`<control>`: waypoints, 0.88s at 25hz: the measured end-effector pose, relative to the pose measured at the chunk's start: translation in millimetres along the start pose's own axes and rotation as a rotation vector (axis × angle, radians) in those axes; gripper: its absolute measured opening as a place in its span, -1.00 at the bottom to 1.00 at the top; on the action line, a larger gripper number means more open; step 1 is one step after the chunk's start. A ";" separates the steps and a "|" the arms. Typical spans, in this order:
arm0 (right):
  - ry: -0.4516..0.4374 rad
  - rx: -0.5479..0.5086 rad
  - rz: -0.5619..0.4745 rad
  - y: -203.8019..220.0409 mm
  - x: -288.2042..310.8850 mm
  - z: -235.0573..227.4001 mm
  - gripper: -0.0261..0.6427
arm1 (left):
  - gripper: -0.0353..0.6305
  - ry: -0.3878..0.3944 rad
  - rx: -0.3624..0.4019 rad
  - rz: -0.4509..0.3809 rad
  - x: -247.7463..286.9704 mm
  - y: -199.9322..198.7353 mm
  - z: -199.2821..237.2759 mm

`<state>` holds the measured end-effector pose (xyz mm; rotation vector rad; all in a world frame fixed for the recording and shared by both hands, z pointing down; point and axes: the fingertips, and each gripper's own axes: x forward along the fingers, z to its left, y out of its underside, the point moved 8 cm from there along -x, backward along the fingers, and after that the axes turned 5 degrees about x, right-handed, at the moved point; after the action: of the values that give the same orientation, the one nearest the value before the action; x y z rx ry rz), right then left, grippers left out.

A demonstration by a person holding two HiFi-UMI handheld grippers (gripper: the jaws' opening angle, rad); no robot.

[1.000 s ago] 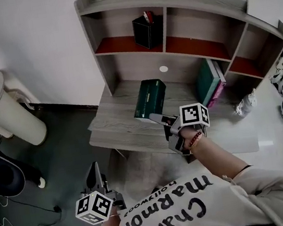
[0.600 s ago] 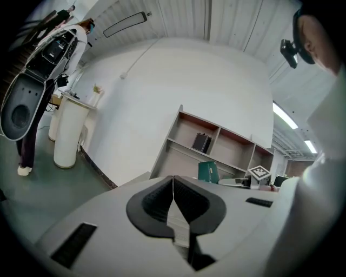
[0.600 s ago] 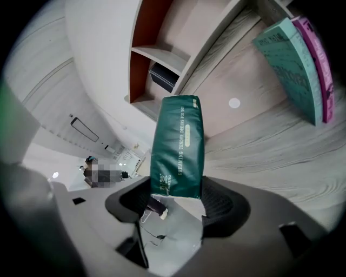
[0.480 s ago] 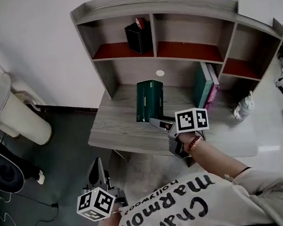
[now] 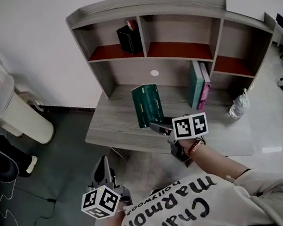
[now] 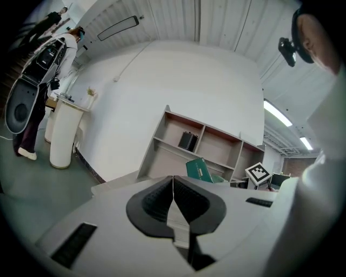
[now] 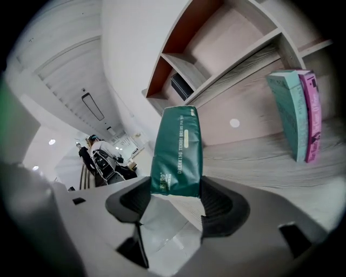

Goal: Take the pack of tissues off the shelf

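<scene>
The dark green soft pack of tissues (image 5: 147,105) was leaning to the right a moment ago. Now it stands almost straight up. My right gripper (image 5: 157,127) has come back a little toward me, and the pack has come with it. My head camera has swung too, so the grey wooden shelf (image 5: 146,5) now sits more to the left and lower. My left gripper (image 5: 103,167) has crept slightly right.

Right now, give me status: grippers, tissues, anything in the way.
Right gripper shut on tissue pack. Left gripper shut, empty, down low. Tissue pack over the desk, below the shelf. Books stand apart; nothing blocking.
</scene>
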<state>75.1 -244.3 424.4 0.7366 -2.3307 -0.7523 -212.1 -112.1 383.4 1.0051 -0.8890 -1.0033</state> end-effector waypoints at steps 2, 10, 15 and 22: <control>0.001 -0.001 0.007 7.0 -7.9 -3.4 -0.06 | -0.84 -0.005 -0.004 0.005 -5.6 7.3 -7.6; 0.030 -0.052 0.010 28.5 -39.6 -16.9 -0.06 | -0.84 -0.014 0.002 0.015 -23.5 29.7 -37.7; 0.052 -0.085 0.009 38.2 -54.2 -24.7 -0.07 | -0.84 -0.029 0.015 0.022 -33.5 40.3 -49.4; 0.067 -0.082 0.019 51.3 -67.0 -31.4 -0.08 | -0.84 -0.028 0.019 0.035 -42.9 49.2 -60.6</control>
<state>125.0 -176.3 455.7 0.6923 -2.2303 -0.7977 -156.7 -46.4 406.8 0.9908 -0.9378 -0.9831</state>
